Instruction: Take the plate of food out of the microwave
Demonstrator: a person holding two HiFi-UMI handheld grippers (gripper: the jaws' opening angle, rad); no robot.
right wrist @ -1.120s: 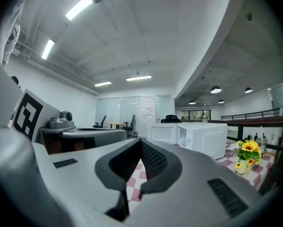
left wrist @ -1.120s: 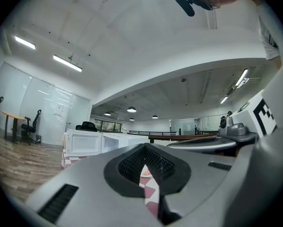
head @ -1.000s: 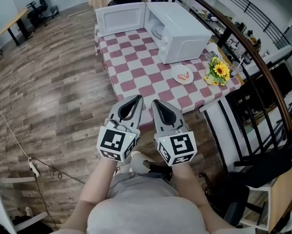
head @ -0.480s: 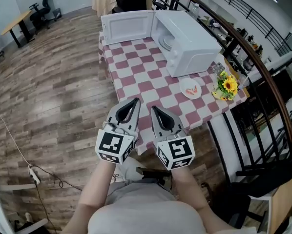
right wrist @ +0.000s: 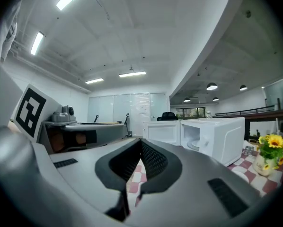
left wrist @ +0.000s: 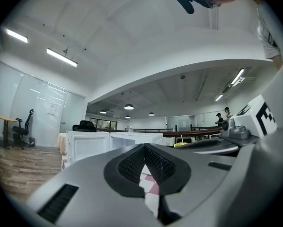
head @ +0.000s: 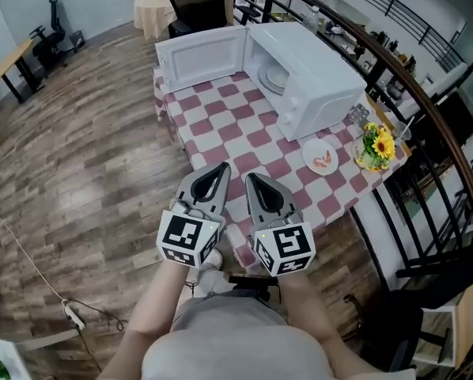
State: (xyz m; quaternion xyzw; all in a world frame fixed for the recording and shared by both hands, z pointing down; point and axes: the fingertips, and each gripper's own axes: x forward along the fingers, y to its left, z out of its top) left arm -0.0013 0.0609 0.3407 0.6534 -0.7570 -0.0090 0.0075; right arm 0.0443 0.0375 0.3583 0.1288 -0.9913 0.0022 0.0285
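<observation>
Red-and-white checked cloth covers the table in front of you. On its far end stands the white microwave, its door swung wide open, with only the pale glass turntable showing in the cavity.

You hold both grippers low and side by side at the table's near edge. The left gripper has its jaws pressed together with nothing in them. The right gripper is closed the same way, also empty.

A bunch of yellow flowers stands at the table's right corner.

The plate of food lies outside the microwave, on the cloth. It sits near the microwave's near side and just beside the flowers. It is small, round and white, with a few orange-red pieces on it, well apart from both your grippers.
</observation>
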